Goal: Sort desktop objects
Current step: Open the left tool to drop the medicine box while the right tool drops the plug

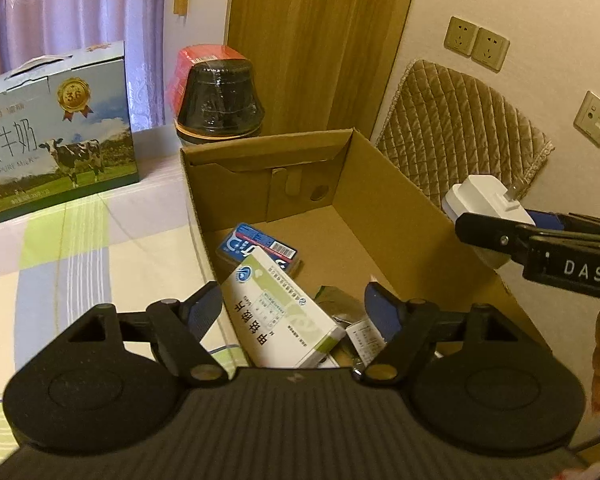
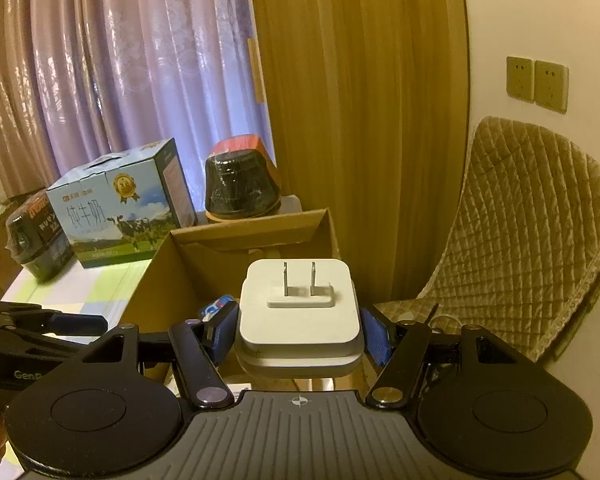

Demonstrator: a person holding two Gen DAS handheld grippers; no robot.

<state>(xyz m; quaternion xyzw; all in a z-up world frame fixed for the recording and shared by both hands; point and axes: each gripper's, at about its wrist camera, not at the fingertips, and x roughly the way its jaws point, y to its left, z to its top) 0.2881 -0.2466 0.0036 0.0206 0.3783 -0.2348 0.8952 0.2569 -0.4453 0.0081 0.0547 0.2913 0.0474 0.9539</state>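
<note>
The right gripper [image 2: 298, 330] is pinching the white charger [image 2: 298, 312] by its sides, prongs pointing forward, just beside the box [image 1: 380, 168] wall, probably so it can drop inside. The left gripper [image 1: 296, 308] is hanging spread and empty over the medicine pack [image 1: 284, 312] lying in the box.

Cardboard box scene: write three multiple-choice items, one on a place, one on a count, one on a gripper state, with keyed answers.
1. Where does the milk carton stand?
A. inside the box
B. on the table, outside the box
C. on the chair

2. How many prongs show on the charger?
A. two
B. three
C. four

3. What is the right gripper doing?
A. open, empty
B. shut on the charger
C. shut on the medicine box

Answers: B, it sits on the checked cloth beside the box; A, two metal blades stick up; B, both pads press the charger's sides.
</note>
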